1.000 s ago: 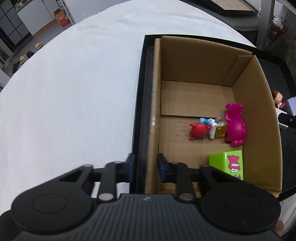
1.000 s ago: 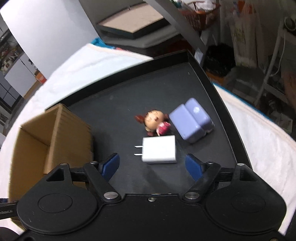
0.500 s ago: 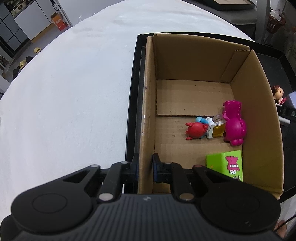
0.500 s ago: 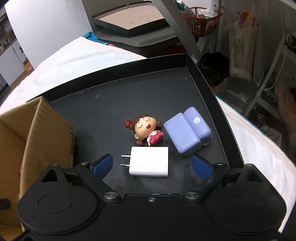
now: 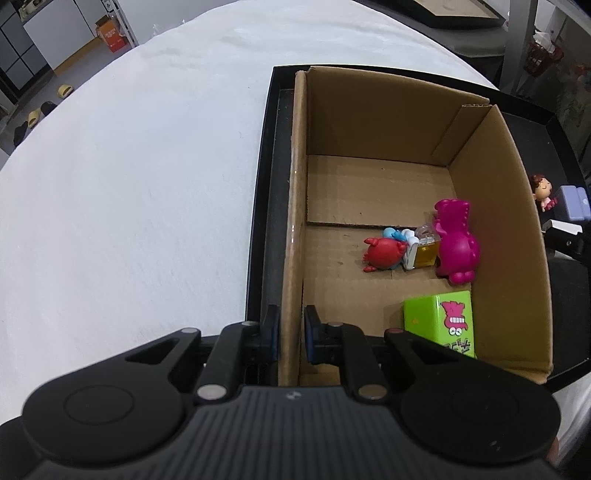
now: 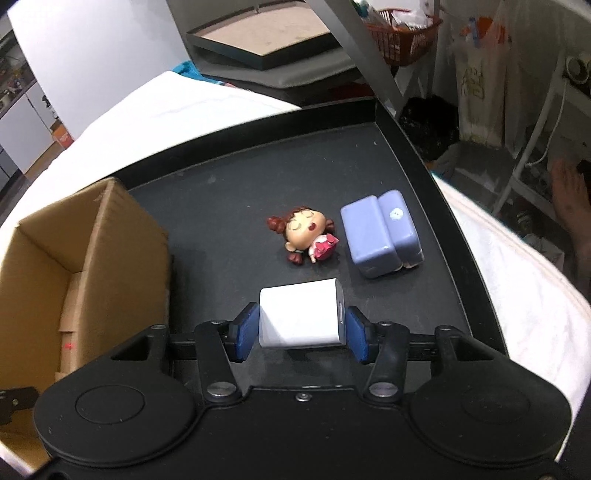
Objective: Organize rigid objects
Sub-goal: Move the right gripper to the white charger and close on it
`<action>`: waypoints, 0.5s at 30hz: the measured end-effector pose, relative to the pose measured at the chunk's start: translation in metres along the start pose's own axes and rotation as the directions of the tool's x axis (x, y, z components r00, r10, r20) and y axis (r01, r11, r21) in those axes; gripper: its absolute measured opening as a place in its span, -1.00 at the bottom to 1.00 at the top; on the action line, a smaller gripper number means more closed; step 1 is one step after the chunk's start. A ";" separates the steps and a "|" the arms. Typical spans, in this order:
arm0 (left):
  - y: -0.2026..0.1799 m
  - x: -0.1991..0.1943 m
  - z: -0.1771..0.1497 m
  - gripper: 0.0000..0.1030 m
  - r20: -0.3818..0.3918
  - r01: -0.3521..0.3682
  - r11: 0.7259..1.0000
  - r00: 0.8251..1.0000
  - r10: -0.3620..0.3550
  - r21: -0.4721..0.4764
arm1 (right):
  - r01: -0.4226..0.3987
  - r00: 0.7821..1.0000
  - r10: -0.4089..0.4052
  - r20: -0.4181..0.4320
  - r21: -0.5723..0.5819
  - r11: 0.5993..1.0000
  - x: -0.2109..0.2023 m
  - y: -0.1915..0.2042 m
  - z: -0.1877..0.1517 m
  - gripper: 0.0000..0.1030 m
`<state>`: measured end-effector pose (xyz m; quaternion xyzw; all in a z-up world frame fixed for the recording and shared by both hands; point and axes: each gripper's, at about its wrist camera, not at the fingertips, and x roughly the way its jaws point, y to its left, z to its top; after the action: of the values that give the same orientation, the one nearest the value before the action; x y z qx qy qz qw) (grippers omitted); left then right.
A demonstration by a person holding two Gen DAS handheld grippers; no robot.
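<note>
A cardboard box stands in a black tray. My left gripper is shut on the box's left wall near its front corner. Inside lie a magenta dinosaur, a red crab toy, a small yellow cube and a green box. In the right wrist view my right gripper is shut on a white charger, which stands on the tray floor. Beyond it lie a doll figure and a lavender block. The box is to the left.
The tray sits on a white cloth-covered table. The tray's raised right rim runs close to the lavender block. Another framed tray and a red basket lie beyond the table.
My right gripper moved forward and closed on the white charger, turning it so its prongs no longer show. My left gripper closed on the box's left wall.
</note>
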<state>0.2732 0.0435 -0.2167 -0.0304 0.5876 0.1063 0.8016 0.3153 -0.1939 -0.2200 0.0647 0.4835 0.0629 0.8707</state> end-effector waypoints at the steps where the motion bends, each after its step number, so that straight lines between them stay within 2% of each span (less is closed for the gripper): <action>1: 0.001 -0.001 0.000 -0.75 0.001 0.008 1.000 1.000 -0.008 -0.003 | -0.003 1.000 0.003 0.003 0.000 1.000 -0.004 0.002 0.001 -0.05; 15: 0.016 -0.020 -0.010 -0.74 0.017 0.095 0.993 0.995 -0.094 -0.064 | -0.057 0.996 0.061 0.059 -0.067 0.996 -0.055 0.038 0.015 -0.05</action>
<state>0.2551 0.0551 -0.1997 -0.0836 0.5762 0.0874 0.8083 0.2974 -0.1664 -0.1593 0.0523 0.4525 0.1026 0.8843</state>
